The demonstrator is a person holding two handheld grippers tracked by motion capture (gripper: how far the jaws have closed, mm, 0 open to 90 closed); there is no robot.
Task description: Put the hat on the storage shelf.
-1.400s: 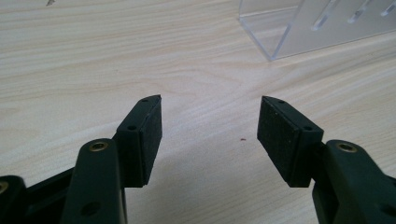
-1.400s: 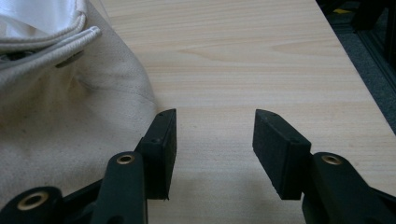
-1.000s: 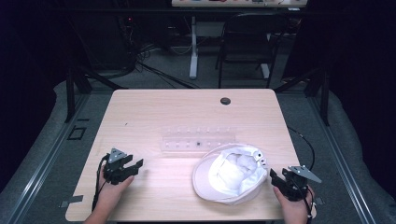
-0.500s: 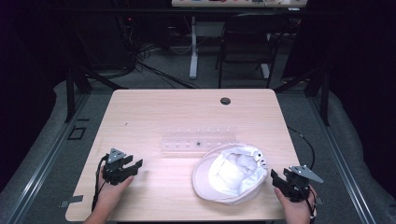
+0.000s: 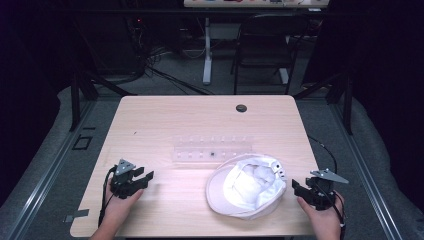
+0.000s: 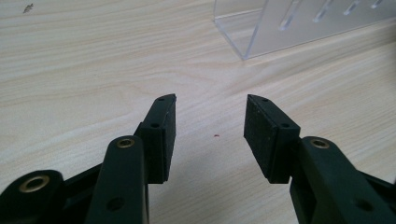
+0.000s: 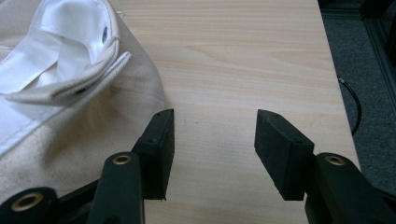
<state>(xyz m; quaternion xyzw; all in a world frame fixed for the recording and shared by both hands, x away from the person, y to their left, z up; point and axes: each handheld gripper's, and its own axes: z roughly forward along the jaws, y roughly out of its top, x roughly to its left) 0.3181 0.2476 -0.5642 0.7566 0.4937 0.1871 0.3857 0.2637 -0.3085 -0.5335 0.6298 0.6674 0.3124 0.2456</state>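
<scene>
Standing at the near edge, a person rests both hands on the pale wood surface (image 5: 165,120), one gripper at each front corner, nothing held. Largest item: surface, mostly bare, small dark round grommet (image 5: 241,108) near the far edge.

Next: white cap (image 5: 247,185), lying upside down in the right front area, lining and crown hollow facing up, brim toward the near edge, adjuster strap with eyelets at the rear right. Judged the item to be handled, since it lies closest to a gripper. Inverted lie leaves the rim raised and easy to pinch.

Next: clear acrylic rack (image 5: 212,149), long and slotted, at mid-surface just behind the cap; its corner appears ahead of the left jaws in the left gripper view. Probably the stand the cap relates to; cannot confirm.

Right gripper (image 5: 300,188): jaws spread, bare wood between them, cap fabric just beside one jaw in the right gripper view, contact unclear. Pointed toward the cap edge, likely a ready stance.

Left gripper (image 5: 145,176): jaws spread, empty, aimed toward the rack, well apart from the cap.

Smallest: a red speck (image 6: 216,136) on the wood between the left jaws
</scene>
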